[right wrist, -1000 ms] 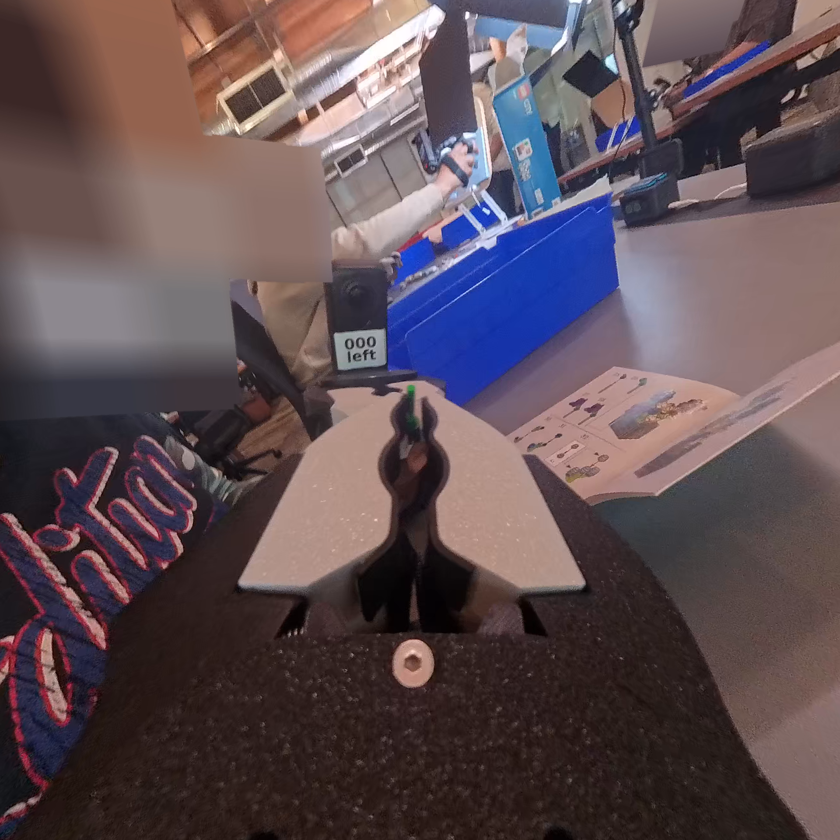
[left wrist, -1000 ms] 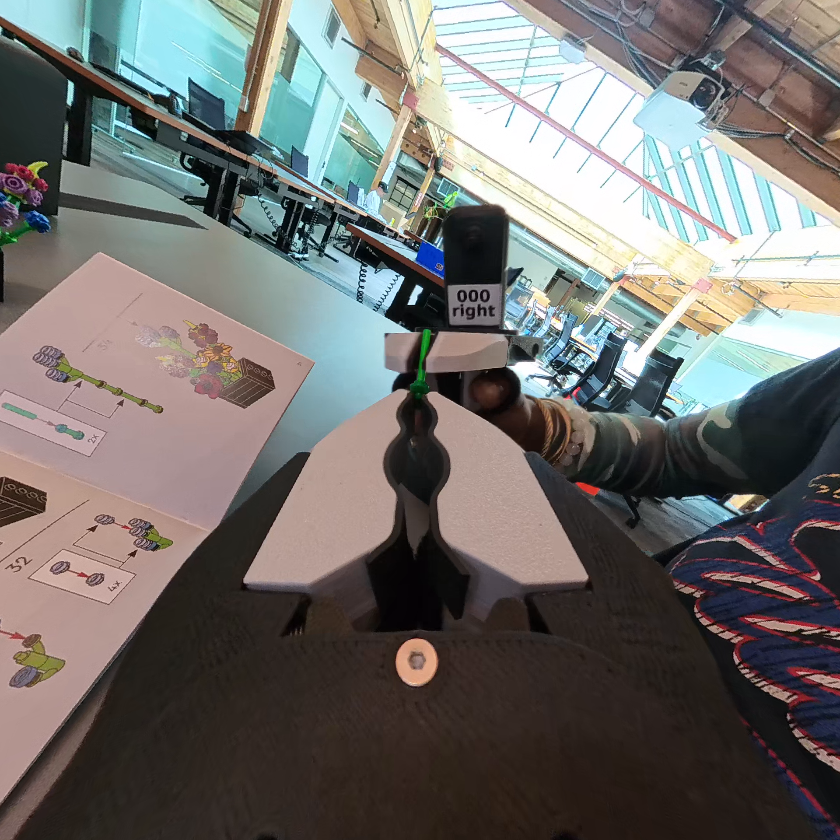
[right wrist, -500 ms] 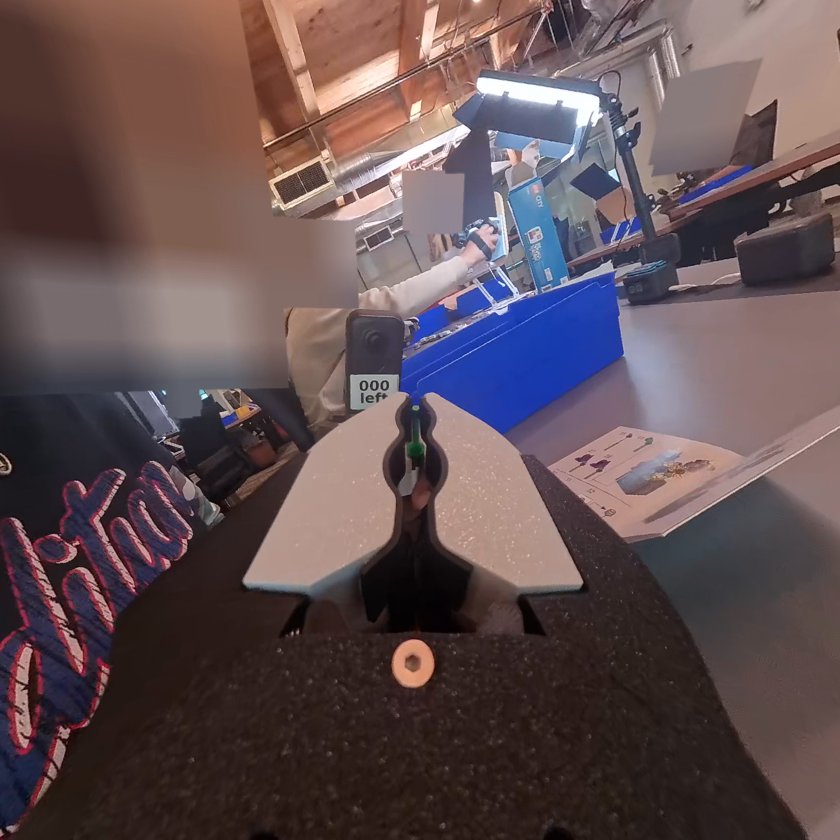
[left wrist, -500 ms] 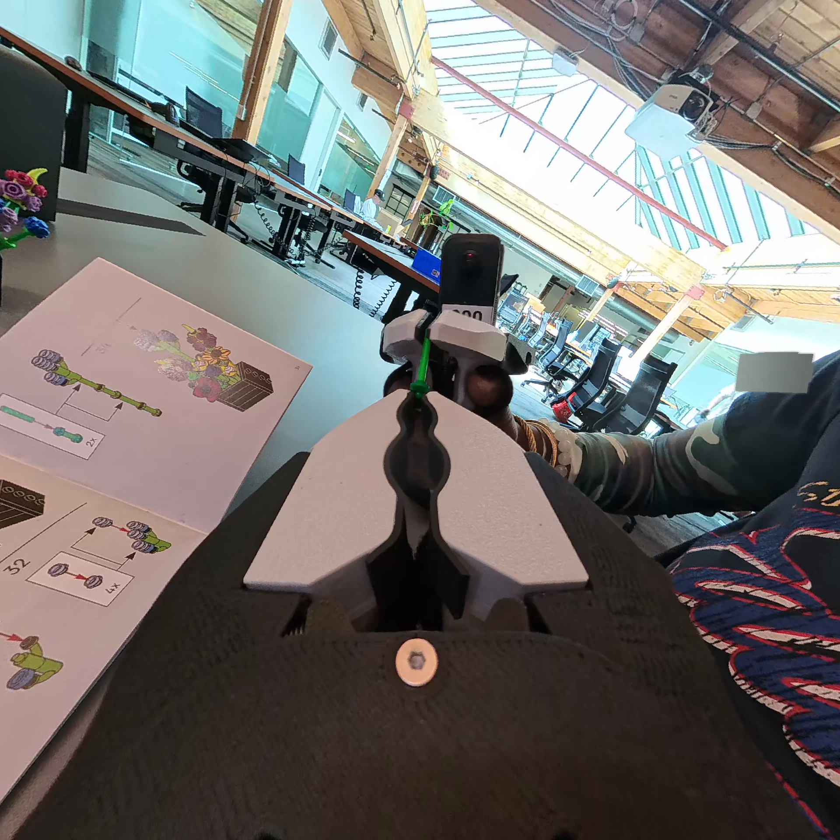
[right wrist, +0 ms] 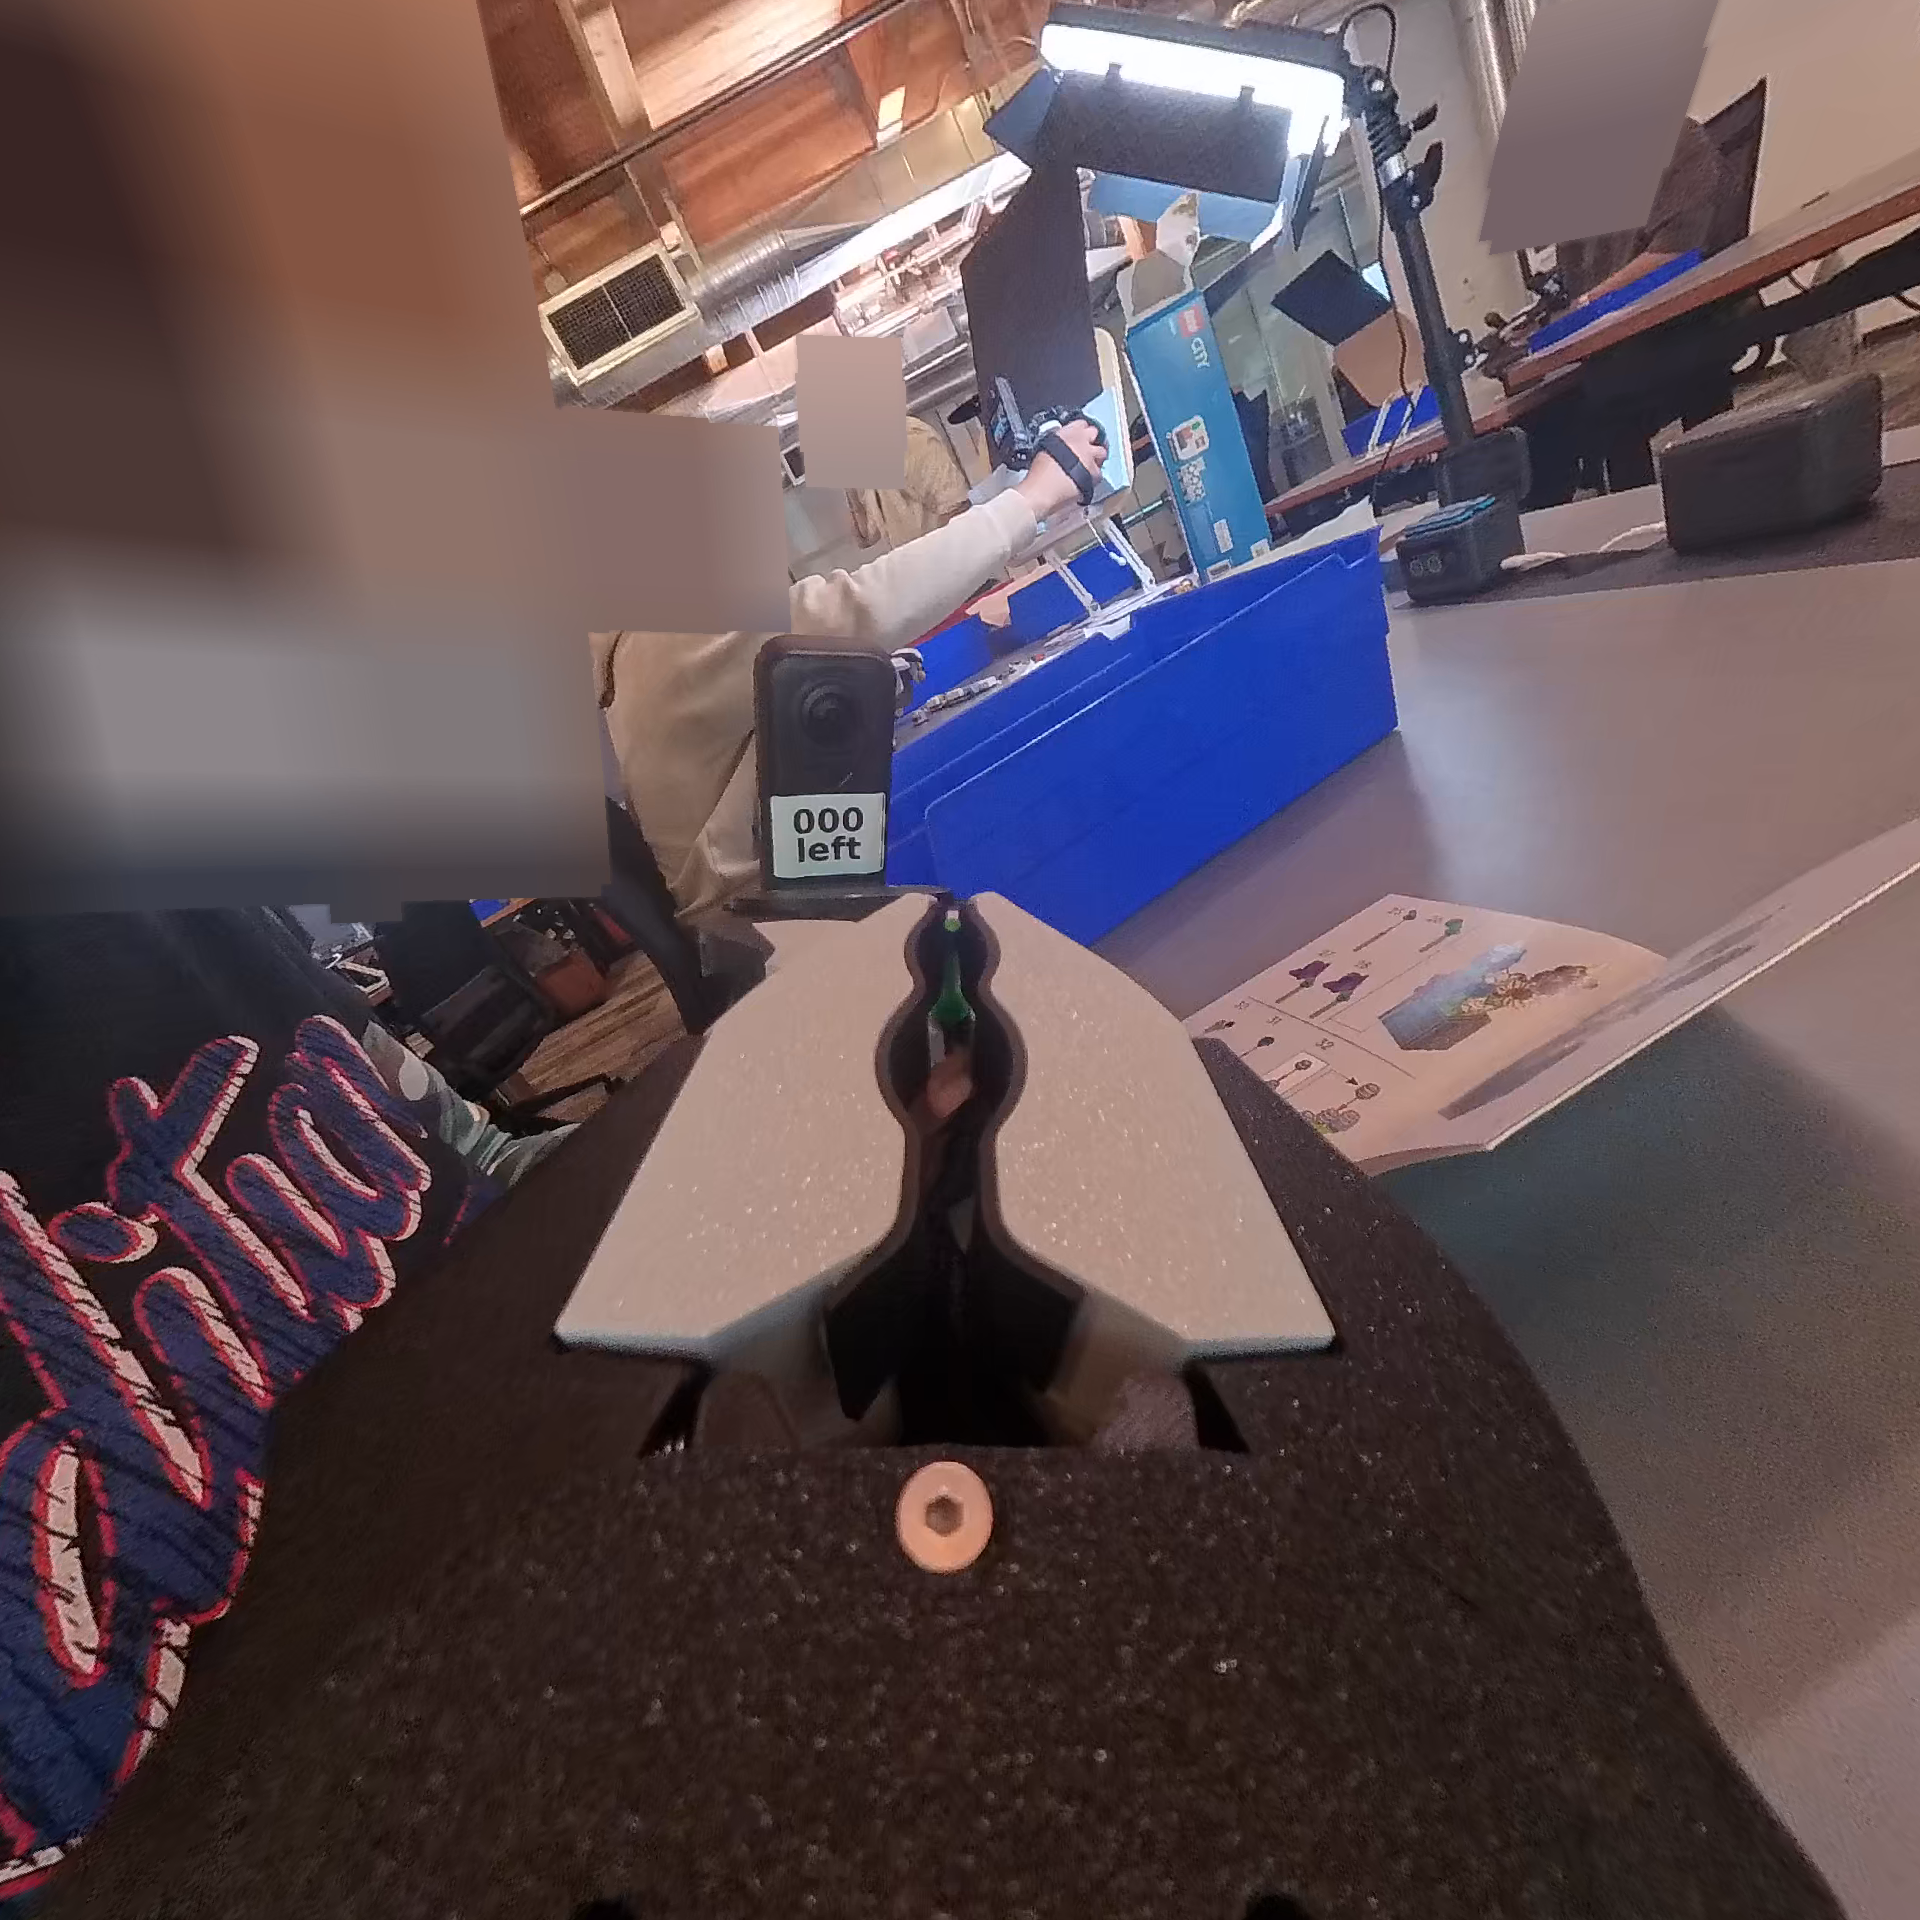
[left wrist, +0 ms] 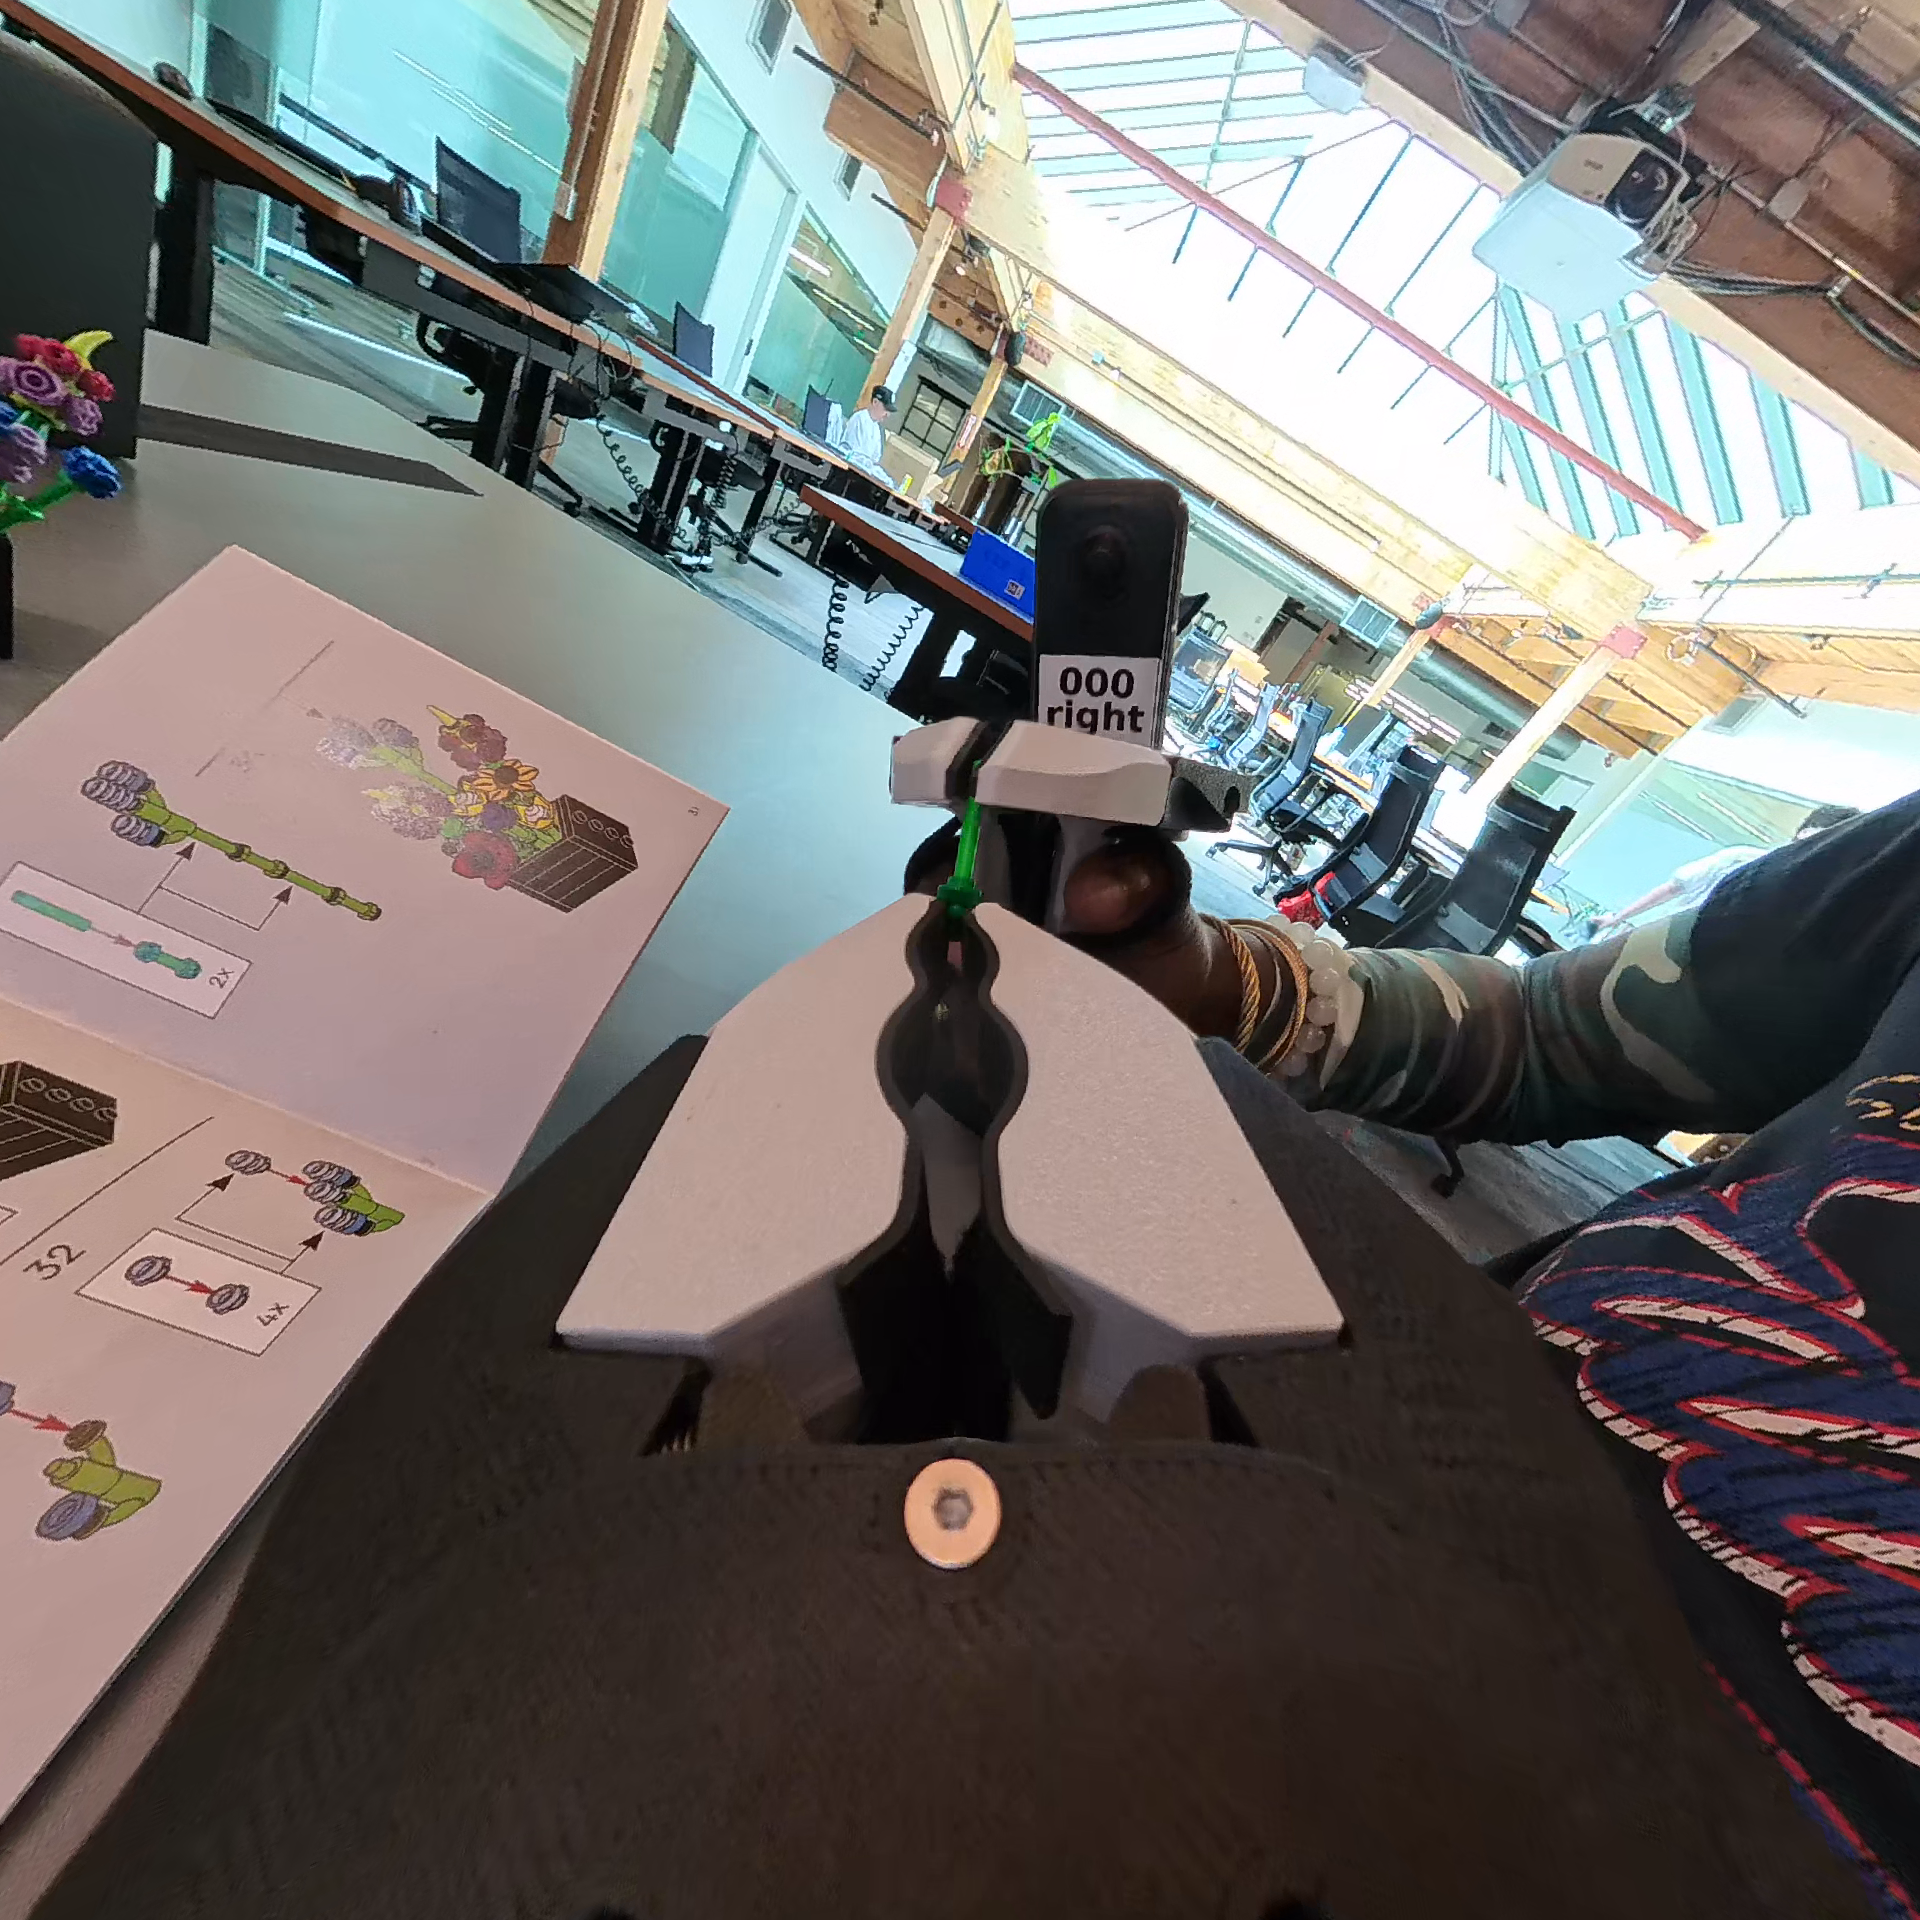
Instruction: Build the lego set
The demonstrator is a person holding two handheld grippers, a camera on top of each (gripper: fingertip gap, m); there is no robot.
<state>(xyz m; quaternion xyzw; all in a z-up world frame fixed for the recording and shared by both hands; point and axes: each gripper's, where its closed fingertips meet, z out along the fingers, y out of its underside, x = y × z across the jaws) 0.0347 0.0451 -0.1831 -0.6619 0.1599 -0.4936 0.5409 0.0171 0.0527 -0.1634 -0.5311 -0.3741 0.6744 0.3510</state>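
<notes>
Two grippers (left wrist: 954,914) (right wrist: 951,914) — one green stem (left wrist: 966,852), one booklet (left wrist: 343,935), perhaps two blue bins (right wrist: 1143,790).

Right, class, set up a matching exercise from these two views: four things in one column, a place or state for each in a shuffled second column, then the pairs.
1. green stem piece
2. instruction booklet
3. blue bins
4. flower bouquet

A. lying open on the table
B. far left edge of the left wrist view
C. held between the two gripper tips
D. behind the booklet, in the right wrist view

Pairs: 1-C, 2-A, 3-D, 4-B
</notes>
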